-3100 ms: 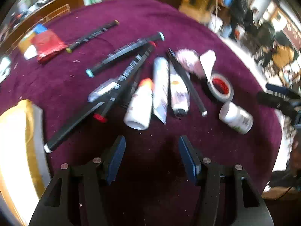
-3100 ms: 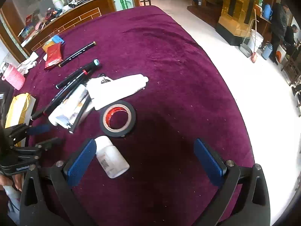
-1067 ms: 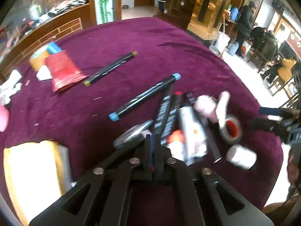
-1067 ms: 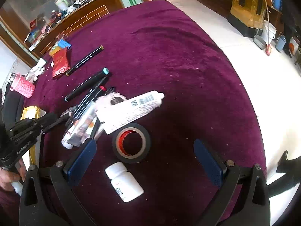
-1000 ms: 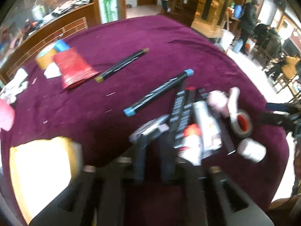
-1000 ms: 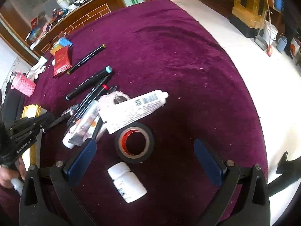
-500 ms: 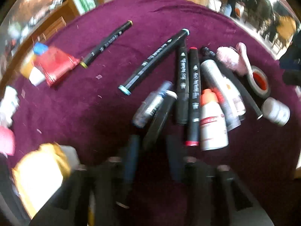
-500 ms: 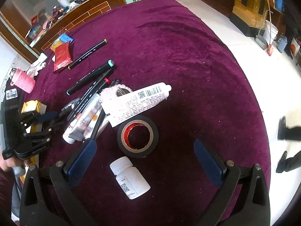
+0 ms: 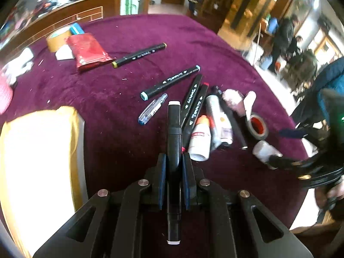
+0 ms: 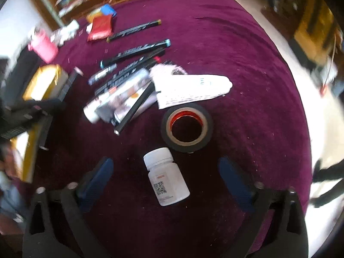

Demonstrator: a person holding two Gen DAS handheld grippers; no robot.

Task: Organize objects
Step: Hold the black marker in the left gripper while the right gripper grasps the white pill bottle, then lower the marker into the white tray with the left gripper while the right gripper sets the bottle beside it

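Your left claw is clamped on a black marker with white end caps; the marker runs straight along the claw's line, its front end sticking out past the pads and raised over the maroon desk. Just right of that front end lies the pile: two black markers side by side, a white bottle with an orange cap, a silver tube and a long black stick. Left of the tip a clear ballpoint pen lies alone, and beyond it a black marker with teal caps. Farther off, another black marker lies beside a red packet. A yellow-edged box fills the near left.

Your right claw has just been closing a little, yet its jaws stand wide apart. A white pill bottle lies on its side between them, touching neither pad. Just beyond its cap lies a roll of black tape with a red core, flat on the desk, and past that a white tube overlaps the pile's edge. This view is blurred.
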